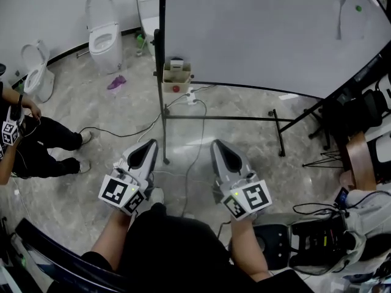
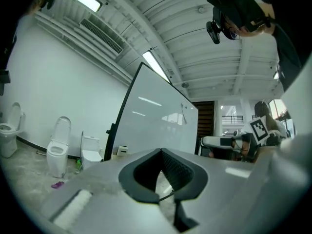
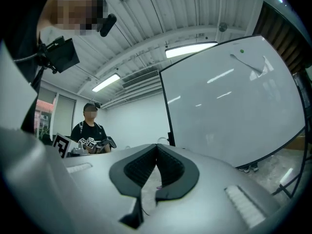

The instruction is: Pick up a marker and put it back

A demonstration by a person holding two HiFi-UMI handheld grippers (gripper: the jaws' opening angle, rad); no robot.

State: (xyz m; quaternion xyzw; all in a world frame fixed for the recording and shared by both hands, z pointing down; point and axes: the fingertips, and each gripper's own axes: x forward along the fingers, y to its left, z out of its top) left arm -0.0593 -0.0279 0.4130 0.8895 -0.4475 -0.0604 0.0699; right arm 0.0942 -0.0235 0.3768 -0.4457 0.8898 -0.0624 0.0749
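Observation:
I cannot pick out a marker in any view. The whiteboard (image 1: pixel 263 35) stands on its black stand ahead, with a grey scribble and a green dot (image 1: pixel 358 8) near its top right. A small cardboard box (image 1: pixel 176 75) hangs on the stand's left post. My left gripper (image 1: pixel 150 144) and right gripper (image 1: pixel 218 144) are held side by side close to the body, pointing toward the board over the floor. Both are shut with nothing between the jaws. The left gripper (image 2: pixel 161 151) and the right gripper (image 3: pixel 157 146) show their tips touching, with the whiteboard (image 2: pixel 156 116) (image 3: pixel 234 106) beyond them.
Two toilets (image 1: pixel 104 38) (image 1: pixel 36 78) stand at the back left, with a purple scrap (image 1: pixel 116 82) on the floor. A person (image 1: pixel 36 142) with marker cubes sits at the left. Cables (image 1: pixel 183 133) trail across the floor. Chairs and gear (image 1: pixel 360 157) crowd the right.

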